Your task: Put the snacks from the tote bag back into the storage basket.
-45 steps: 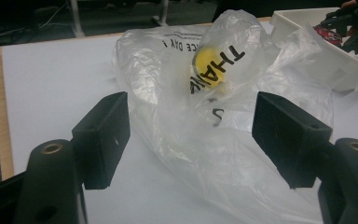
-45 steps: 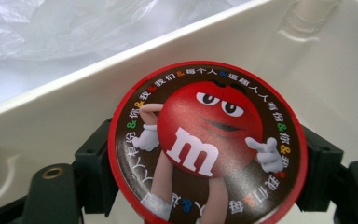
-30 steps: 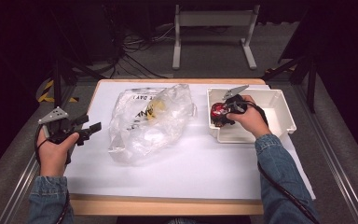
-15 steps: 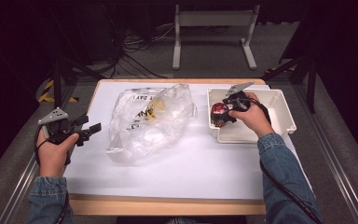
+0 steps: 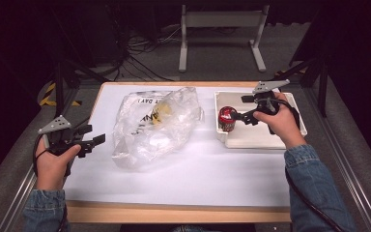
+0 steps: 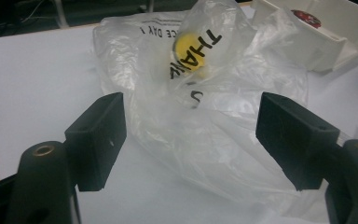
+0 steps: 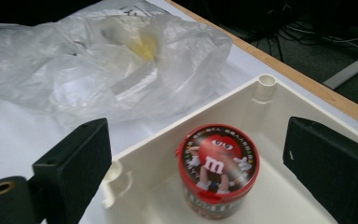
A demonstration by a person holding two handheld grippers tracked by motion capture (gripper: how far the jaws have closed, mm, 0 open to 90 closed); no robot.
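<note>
The table [image 5: 183, 179] has a white top and a wooden edge at the person's side. On it, between the two grippers, lies a big clear plastic bag [image 5: 157, 123]. It is crumpled and shows black letters: "THAN" can be read beside a yellow round mark in the left gripper view, and "DAY" near the far edge of the bag. The rest of the print is folded and cannot be read.

The left gripper [image 5: 88, 140] is near the left edge of the table and points to the bag. Its jaws are apart, with nothing between the pads. In the left gripper view the bag [image 6: 200, 107] lies just ahead of the jaws, apart from them.

To the right of the bag stands a white tray [image 5: 263, 140]. Its near left corner is just beside the bag. Inside the tray, at the left wall, stands the can [image 5: 227, 118], upright. It is red and its lid shows the red M&M's figure with a white "m" on the body [image 7: 218, 164]. The small writing around the lid rim is too blurred to read.

The right gripper [image 5: 244, 116] is above the tray, just to the right of the can. Its jaws have just been opening and now stand wide apart. In the right gripper view the can is below and between the two pads, and the pads do not touch it.

Behind the table, on the dark floor, there are cables [image 5: 145, 46] and a white metal stand [image 5: 221, 21].
</note>
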